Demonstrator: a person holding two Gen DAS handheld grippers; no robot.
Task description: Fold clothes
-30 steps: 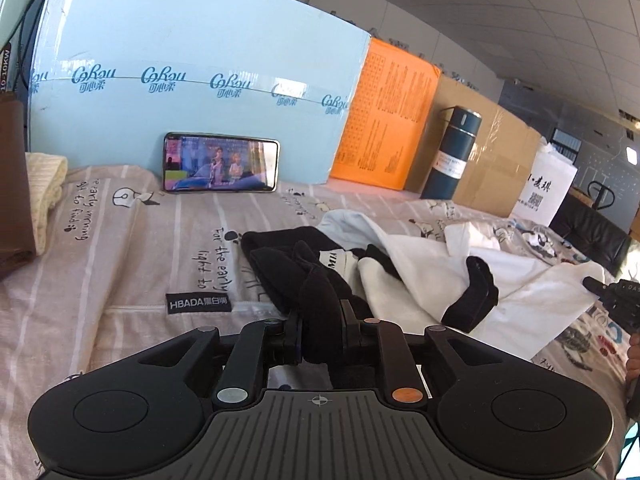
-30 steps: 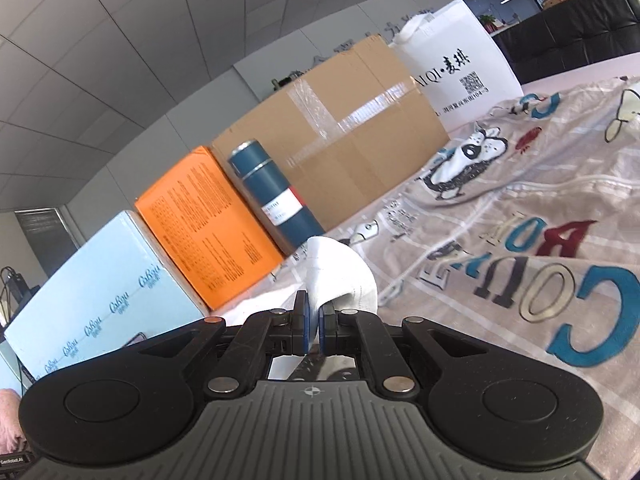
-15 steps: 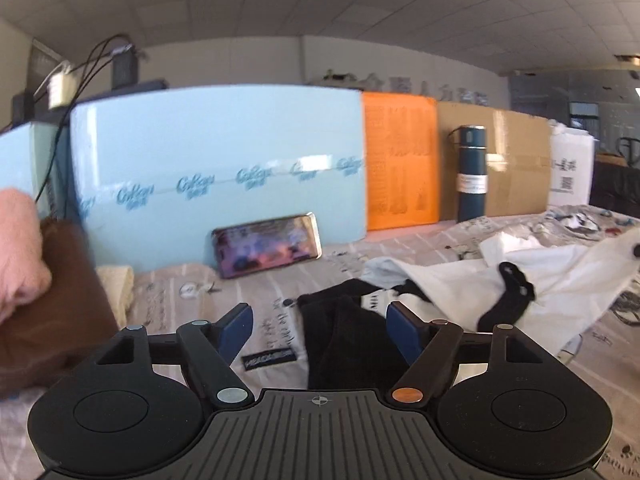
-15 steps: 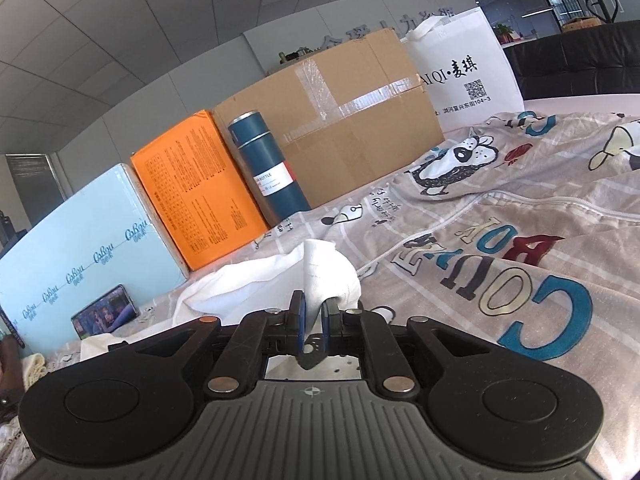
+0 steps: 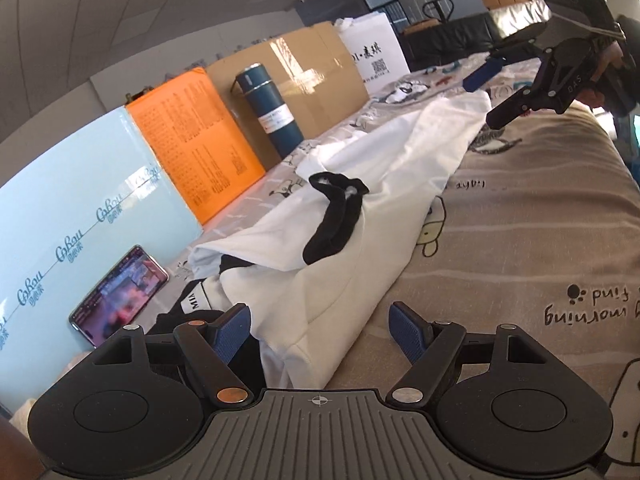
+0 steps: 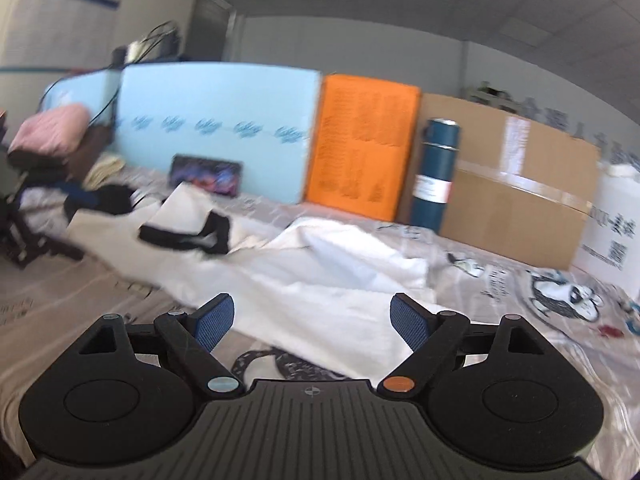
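Observation:
A white garment (image 5: pixel 372 184) with black trim lies stretched in a long band across the printed bedsheet (image 5: pixel 520 240). One black cuff (image 5: pixel 336 220) rests on top of it. My left gripper (image 5: pixel 320 328) stands open at the garment's near end, with white cloth lying between its blue pads (image 5: pixel 230 330) but not pinched. My right gripper (image 6: pixel 312 316) is opening, its jaws wide over the other end of the white garment (image 6: pixel 320 276), gripping nothing. The left wrist view also catches the right gripper (image 5: pixel 494 94) at the far end, held by a hand.
Along the back stand a light blue panel (image 6: pixel 216 128), an orange box (image 6: pixel 360 148), a dark blue flask (image 6: pixel 436 172), a cardboard box (image 6: pixel 516 196) and a white bag (image 6: pixel 616 232). A phone (image 5: pixel 120 292) leans on the panel. Folded clothes (image 6: pixel 52 132) are stacked at the left.
Both grippers have opened: the left let go of black fabric, the right of a white fold. Both hands rolled and shifted, and the garment now lies stretched on the sheet.

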